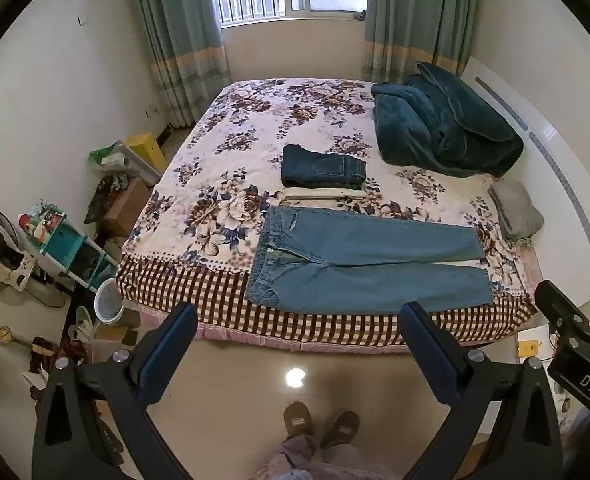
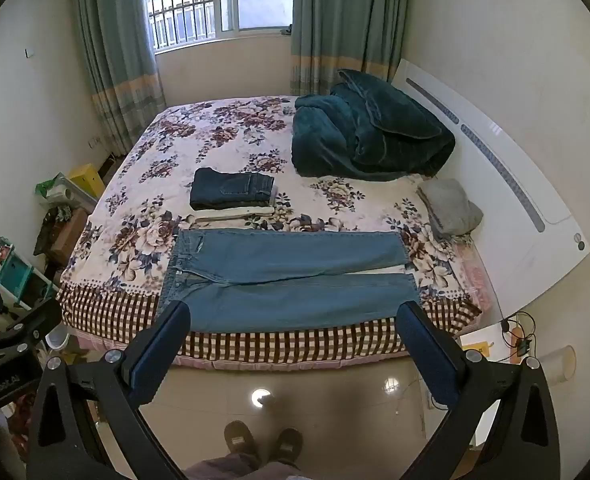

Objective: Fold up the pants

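The light blue jeans [image 1: 359, 264] lie flat and unfolded along the near edge of the bed [image 1: 231, 168], waistband toward 9 o'clock and both leg hems toward 3 o'clock, with a thin gap between the legs near the hems. The left claw [image 1: 295, 340] and the right claw [image 2: 293, 336] both hang above the floor in front of the bed, jaws spread wide, gripping nothing and well apart from the denim.

The nearer leg rests on the checked border of the bedspread, right at the bed's edge. A careless tug toward 6 o'clock would likely drag the whole garment off onto the tiled floor [image 1: 295, 376]. Denim is stiff and heavy, so a pinch that catches only the top layer at the waistband would probably let the lower layer sag and spoil the fold line. If one claw lifts before the other, the legs may twist and land askew.

Just beyond the jeans, at 12 o'clock, sits a pile of folded dark jeans [image 1: 323, 168] over a cream garment [image 1: 323, 194]. A fold swung too far that way could nudge or topple it.
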`<control>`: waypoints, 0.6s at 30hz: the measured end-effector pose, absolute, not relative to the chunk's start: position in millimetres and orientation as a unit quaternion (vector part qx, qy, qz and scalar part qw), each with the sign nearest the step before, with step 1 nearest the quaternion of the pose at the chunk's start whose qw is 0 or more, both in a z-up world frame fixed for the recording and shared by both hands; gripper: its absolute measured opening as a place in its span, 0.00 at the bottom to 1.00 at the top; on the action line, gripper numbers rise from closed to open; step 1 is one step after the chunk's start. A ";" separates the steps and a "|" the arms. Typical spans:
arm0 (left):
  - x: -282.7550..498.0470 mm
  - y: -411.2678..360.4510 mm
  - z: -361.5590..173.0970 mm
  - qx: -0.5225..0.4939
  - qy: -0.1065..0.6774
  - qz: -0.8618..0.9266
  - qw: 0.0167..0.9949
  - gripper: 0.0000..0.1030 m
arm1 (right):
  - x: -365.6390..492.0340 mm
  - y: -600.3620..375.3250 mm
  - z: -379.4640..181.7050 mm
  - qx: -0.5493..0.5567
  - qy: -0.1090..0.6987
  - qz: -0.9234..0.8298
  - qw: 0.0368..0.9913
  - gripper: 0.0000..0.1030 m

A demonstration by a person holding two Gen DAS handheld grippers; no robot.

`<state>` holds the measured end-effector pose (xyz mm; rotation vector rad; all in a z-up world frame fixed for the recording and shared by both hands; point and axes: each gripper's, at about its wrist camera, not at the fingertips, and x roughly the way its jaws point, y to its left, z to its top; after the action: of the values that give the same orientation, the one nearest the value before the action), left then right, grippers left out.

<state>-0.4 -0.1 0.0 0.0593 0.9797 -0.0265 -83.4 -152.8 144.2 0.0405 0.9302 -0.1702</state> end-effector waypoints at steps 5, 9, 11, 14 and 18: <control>-0.6 1.3 0.6 0.028 0.470 -0.013 0.882 1.00 | -83.5 -152.4 144.1 0.017 0.448 -0.083 0.890 1.00; -4.0 -2.6 -2.7 0.029 0.471 -0.013 0.882 1.00 | -83.8 -151.4 144.3 0.018 0.449 -0.082 0.889 1.00; -4.6 -2.3 -3.8 0.030 0.470 -0.013 0.882 1.00 | -83.6 -152.8 144.2 0.021 0.449 -0.081 0.890 1.00; 0.4 -5.2 -0.7 0.030 0.471 -0.012 0.881 1.00 | -84.3 -152.3 144.8 0.020 0.447 -0.082 0.890 1.00; 1.9 -6.5 3.9 0.031 0.470 -0.011 0.882 1.00 | -84.5 -152.4 145.0 0.020 0.449 -0.081 0.890 1.00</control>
<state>1.9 -6.5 3.9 0.0654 0.9783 -0.0234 -84.5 -152.4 145.0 0.0416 0.9318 -0.1680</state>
